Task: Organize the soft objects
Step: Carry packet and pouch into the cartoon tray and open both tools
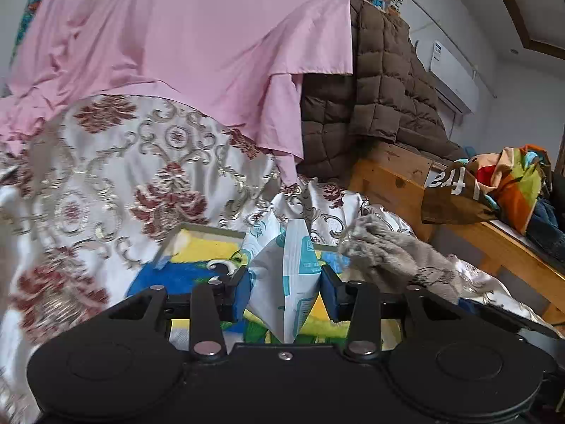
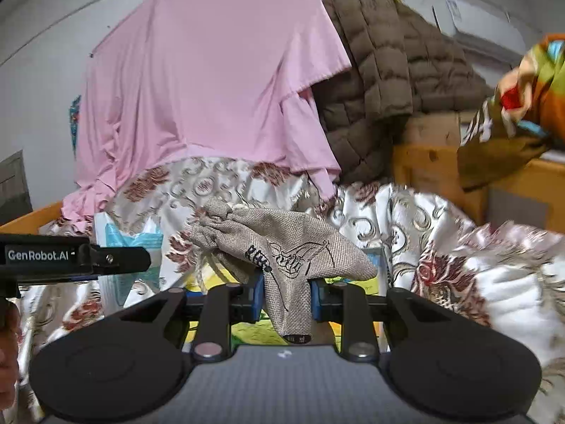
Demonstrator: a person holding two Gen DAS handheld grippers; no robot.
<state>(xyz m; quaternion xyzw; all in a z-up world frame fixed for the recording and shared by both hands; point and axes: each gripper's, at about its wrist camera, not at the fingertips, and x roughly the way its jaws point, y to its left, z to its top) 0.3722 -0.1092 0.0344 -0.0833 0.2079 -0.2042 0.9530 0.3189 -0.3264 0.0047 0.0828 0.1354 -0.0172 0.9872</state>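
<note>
My left gripper (image 1: 285,291) is shut on a white and light-blue soft packet (image 1: 289,275), which stands upright between its blue pads. The same packet (image 2: 132,247) shows at the left of the right wrist view, beyond the left gripper's black body (image 2: 70,258). My right gripper (image 2: 286,300) is shut on a beige burlap drawstring pouch (image 2: 282,251) with a black line drawing; the pouch (image 1: 395,258) hangs to the right in the left wrist view. Both are held above a colourful picture board (image 1: 197,251) that lies on a white bedspread with red and gold flowers (image 1: 106,176).
A pink sheet (image 1: 194,35) hangs over the back of the bed, with a brown quilted jacket (image 1: 381,88) beside it. A wooden bed frame (image 1: 395,176) runs along the right, bearing a multicoloured bag (image 1: 508,183). An air conditioner (image 1: 448,67) is on the wall.
</note>
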